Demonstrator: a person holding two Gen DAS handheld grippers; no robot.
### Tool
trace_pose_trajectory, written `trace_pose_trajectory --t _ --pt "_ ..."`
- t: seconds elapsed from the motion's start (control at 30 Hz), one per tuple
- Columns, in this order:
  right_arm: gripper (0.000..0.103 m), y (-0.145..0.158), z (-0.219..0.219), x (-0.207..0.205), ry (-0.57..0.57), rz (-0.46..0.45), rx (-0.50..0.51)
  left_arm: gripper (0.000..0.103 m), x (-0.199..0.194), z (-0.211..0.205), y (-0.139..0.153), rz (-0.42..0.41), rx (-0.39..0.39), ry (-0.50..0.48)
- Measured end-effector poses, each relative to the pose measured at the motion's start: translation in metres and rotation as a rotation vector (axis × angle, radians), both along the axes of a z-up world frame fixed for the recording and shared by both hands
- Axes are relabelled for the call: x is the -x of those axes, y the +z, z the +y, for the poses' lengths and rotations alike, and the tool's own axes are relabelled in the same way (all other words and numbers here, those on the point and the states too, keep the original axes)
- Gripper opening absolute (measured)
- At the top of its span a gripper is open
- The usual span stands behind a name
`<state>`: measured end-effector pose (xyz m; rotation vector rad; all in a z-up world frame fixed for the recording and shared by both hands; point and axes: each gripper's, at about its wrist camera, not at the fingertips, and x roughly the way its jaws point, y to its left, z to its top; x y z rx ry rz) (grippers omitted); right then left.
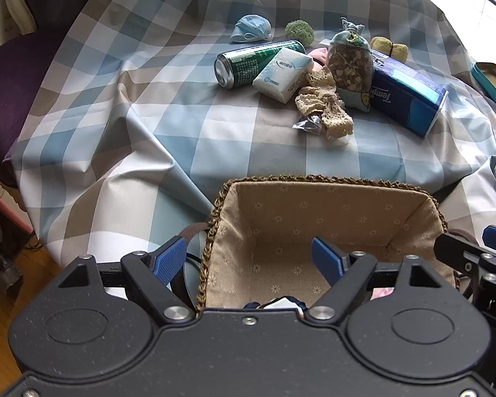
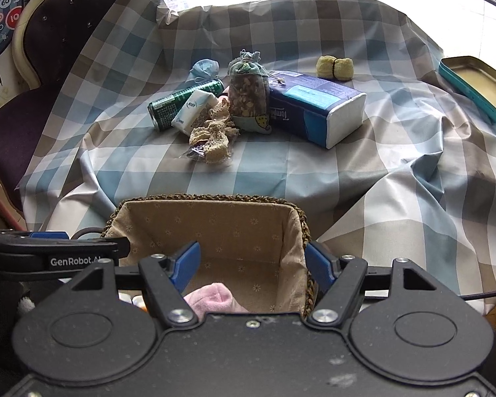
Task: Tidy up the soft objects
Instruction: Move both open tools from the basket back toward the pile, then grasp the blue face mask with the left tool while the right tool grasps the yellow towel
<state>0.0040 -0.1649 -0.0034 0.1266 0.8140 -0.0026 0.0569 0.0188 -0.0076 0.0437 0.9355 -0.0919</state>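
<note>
A woven basket (image 1: 314,182) with a beige flowered lining stands at the near edge of the checked cloth; it also shows in the right wrist view (image 2: 215,198). My left gripper (image 1: 248,259) is open across the basket's left wall. My right gripper (image 2: 253,266) is open across its right wall, above a pink soft cloth (image 2: 211,299) lying inside. Farther back lie a small tissue pack (image 1: 282,74), a beige crochet piece (image 1: 327,109), a sachet bag (image 1: 350,63), a blue face mask (image 1: 251,28), a green pompom (image 1: 299,31) and a yellow soft bundle (image 2: 334,67).
A green can (image 1: 248,63) lies on its side beside a large blue tissue pack (image 1: 406,94). A small plastic wrapper (image 1: 306,125) lies by the crochet. A teal metal tin (image 2: 479,86) sits at the right. A purple chair (image 2: 49,33) stands at the left.
</note>
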Motion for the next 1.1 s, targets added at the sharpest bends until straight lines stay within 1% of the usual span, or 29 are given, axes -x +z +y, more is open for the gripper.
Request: trace_pose_trajectory --t 0.33,0.5,0.67,0.83,0.9,1.1 --pt "0.073 0.014 -0.015 -0.049 -0.031 -0.047 0.029 0.080 -0.051 0.002 0.012 -0.033 -0.015 0.014" --pt "0.074 0.019 -0.023 -0.078 -0.043 -0.056 0.033 0.080 -0.079 -0.002 0.015 -0.044 -0.028 0.008" --pt "0.074 0.023 -0.036 -0.113 -0.062 -0.051 0.007 0.081 -0.107 -0.006 0.019 -0.057 -0.038 -0.002" --pt "0.074 0.031 -0.045 -0.147 -0.078 -0.082 0.037 0.082 -0.137 -0.010 0.027 -0.079 -0.041 -0.020" --pt "0.076 0.036 -0.050 -0.164 -0.087 -0.098 0.038 0.082 -0.150 -0.011 0.030 -0.099 -0.046 -0.028" --pt "0.077 0.041 -0.076 -0.222 -0.149 -0.102 0.008 0.085 -0.191 -0.015 0.039 -0.134 -0.058 -0.038"
